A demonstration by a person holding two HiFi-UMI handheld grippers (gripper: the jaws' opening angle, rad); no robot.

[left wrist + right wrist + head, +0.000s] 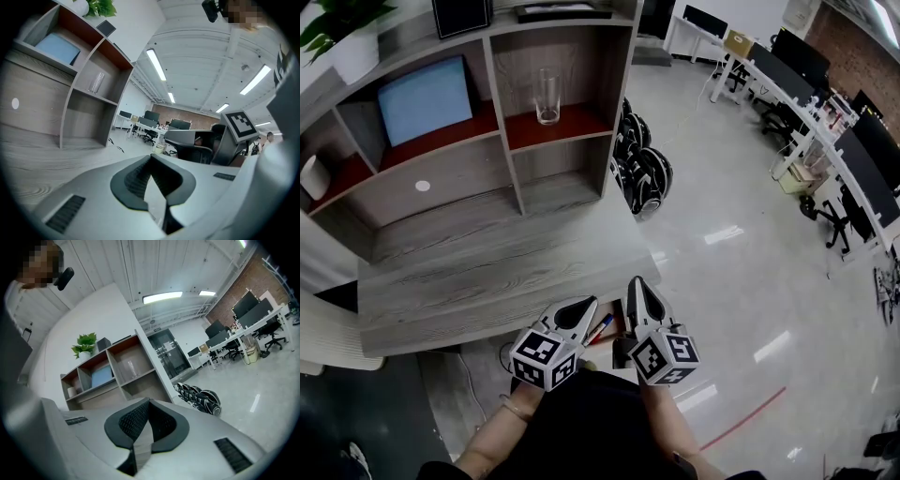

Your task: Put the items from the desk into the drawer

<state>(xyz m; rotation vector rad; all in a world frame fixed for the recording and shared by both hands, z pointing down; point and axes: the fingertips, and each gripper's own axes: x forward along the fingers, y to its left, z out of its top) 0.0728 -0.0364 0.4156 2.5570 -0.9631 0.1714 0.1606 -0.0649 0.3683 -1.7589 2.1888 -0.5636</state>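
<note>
Grippers: two. My left gripper and my right gripper are side by side, just off the front edge of the worktop.
Task items: one pen, the only loose item I can make out.
Drawer: one. Its red-brown inside shows in the gap between my two grippers, below the worktop's front edge.
Left gripper: in its own view the left gripper has its jaws closed tip to tip, with nothing between the black pads. From the head view its tip is just beside the pen; I cannot tell whether they touch.
Right gripper: in its own view the right gripper is also closed to the tips and empty, aimed toward the shelf unit.
Pen, place: it seems to lie in the drawer, between my grippers and nearer the left one, which partly hides it.
Pen, axis: its long axis runs diagonally, near-left to far-right. The blue end points toward the worktop edge and the red part toward me.
Shelf unit: one, at the back of the worktop.
On the shelves: one glass stands upright in the right compartment, and one blue panel leans in the middle one.
On top: one potted plant.
Floor: a cluster of black-and-white helmets lies beside the shelf unit's right end; their number is unclear.
</note>
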